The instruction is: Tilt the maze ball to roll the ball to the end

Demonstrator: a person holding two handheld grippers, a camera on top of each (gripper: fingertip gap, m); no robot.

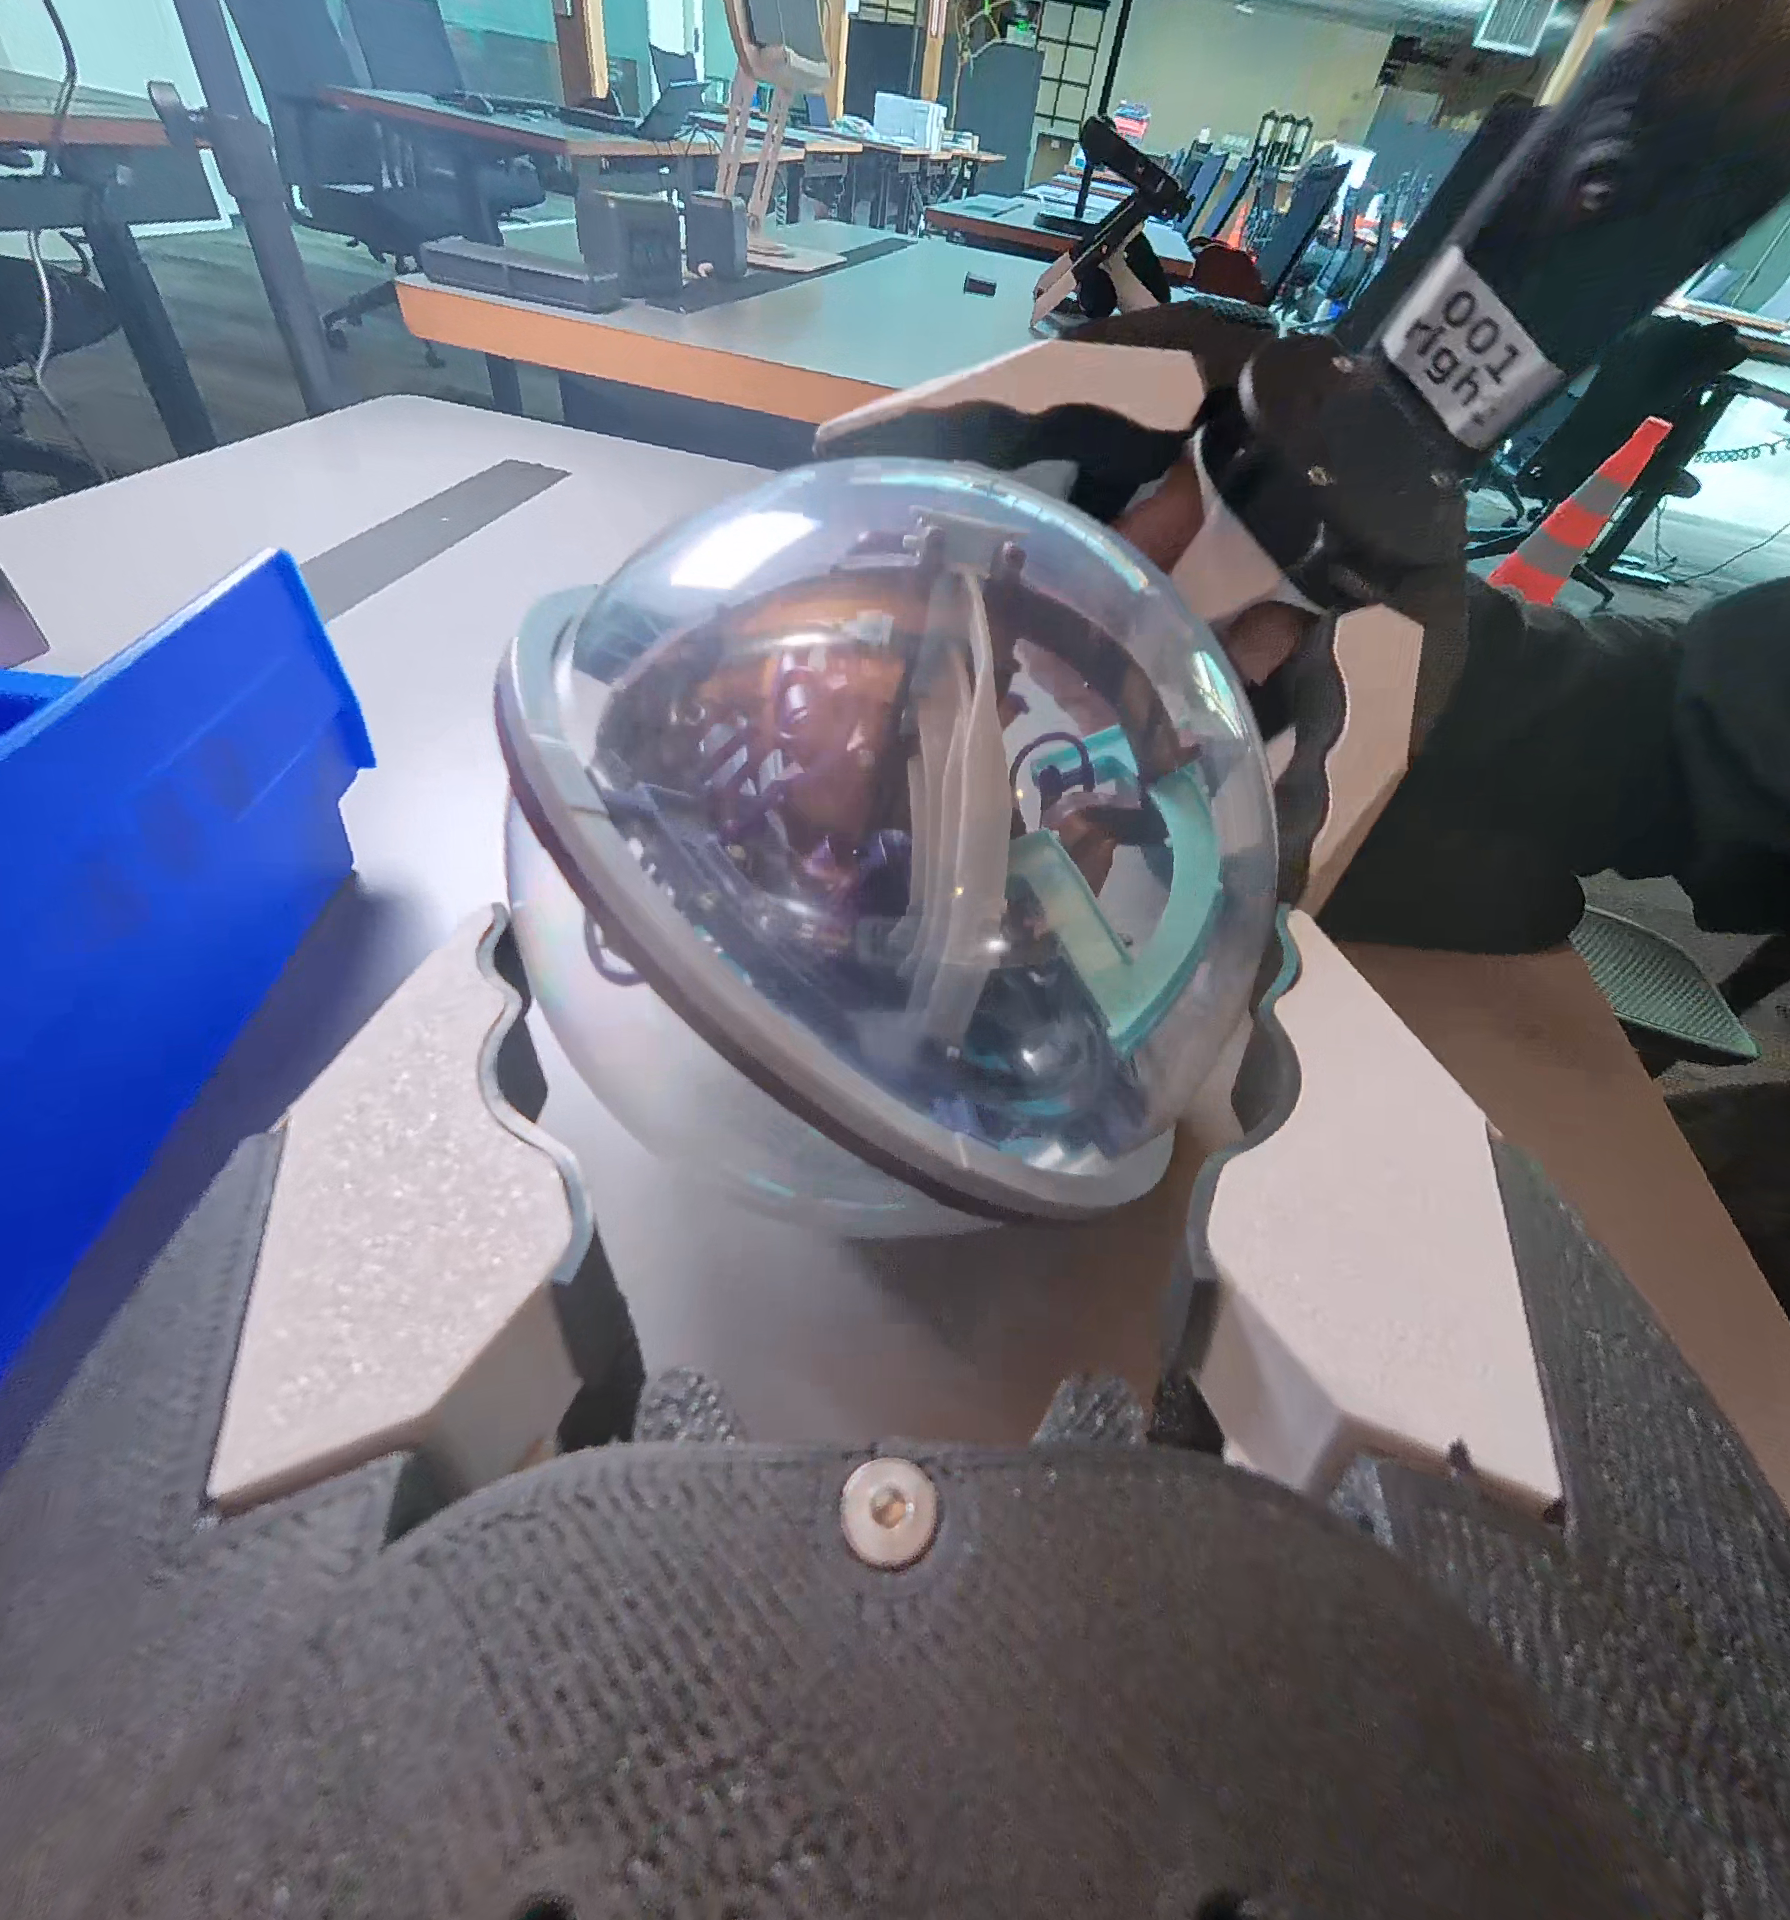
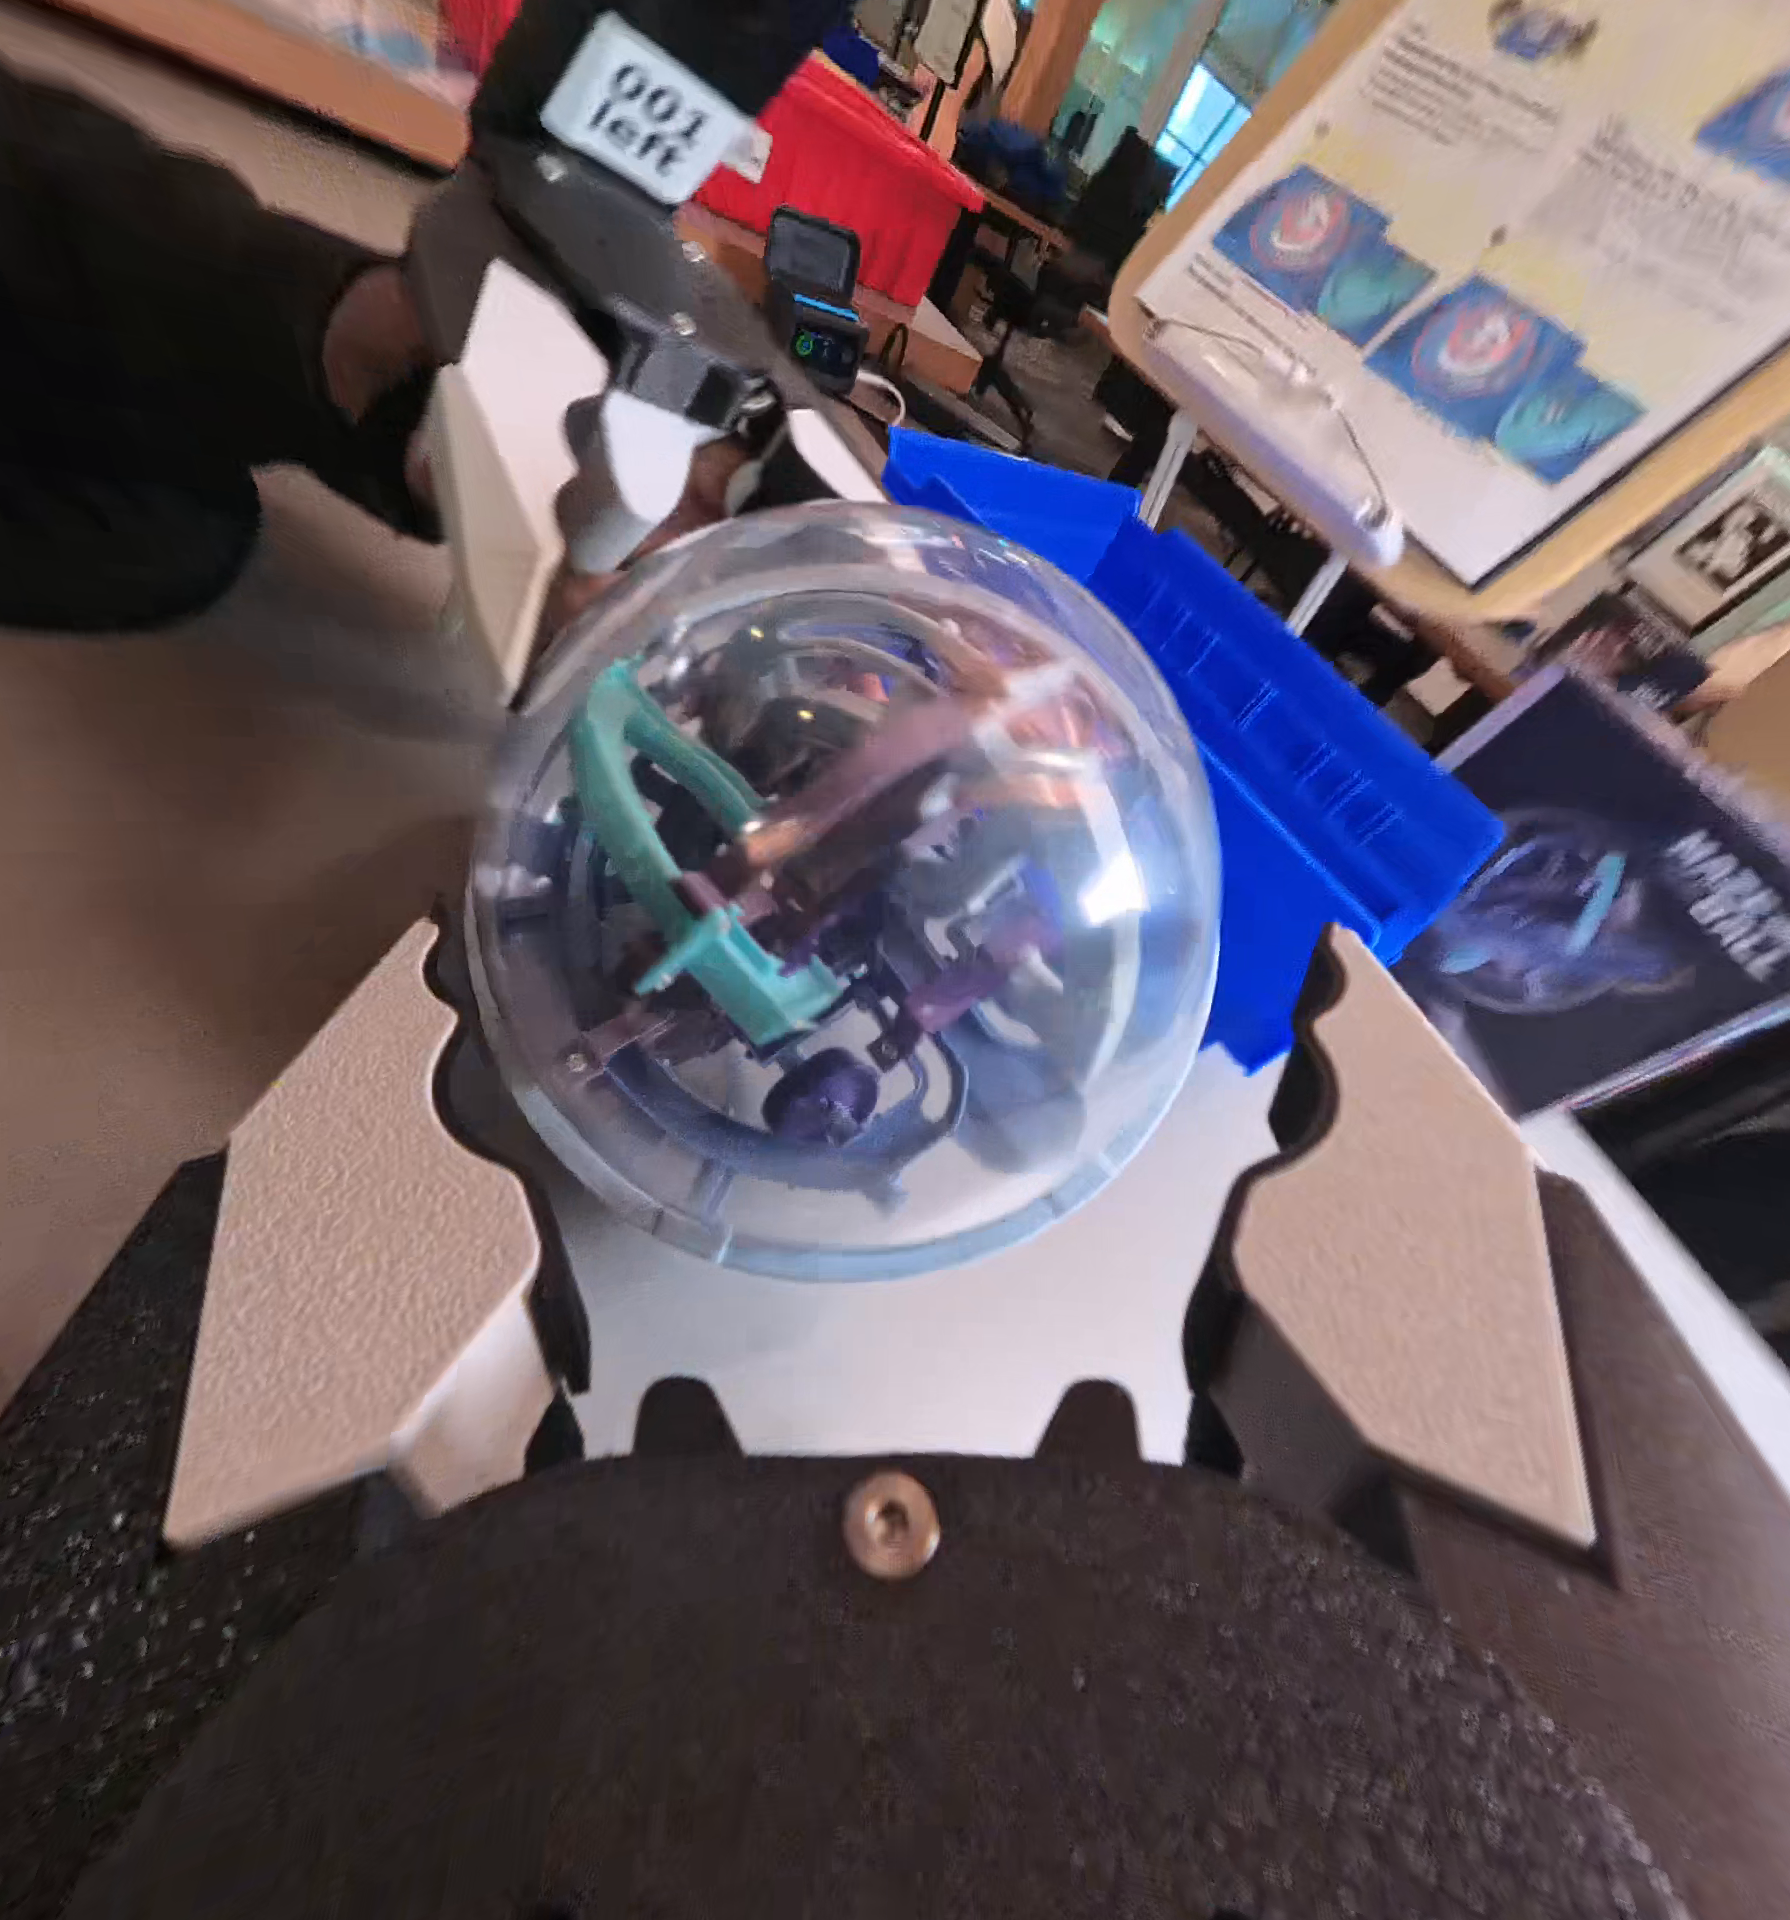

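Office desks fill the background; on the grey bench (image 1: 247, 499), the maze ball (image 1: 891, 831) sits tilted between both grippers. Left fingers (image 1: 423, 1122) and right fingers (image 2: 371, 1174) pinch its shell. You cannot locate the inner ball reliably, so treat rolling as unfinished.

A pale table (image 1: 247, 488) bears a blue bin (image 1: 122, 831).

The blue bin (image 1: 132, 790) crowds the worktop (image 1: 434, 582) close on the left of the maze ball (image 1: 870, 831). The right tool (image 1: 1161, 540) blocks the ball's far right side. A dark box (image 2: 1639, 894) stands beyond the bin.
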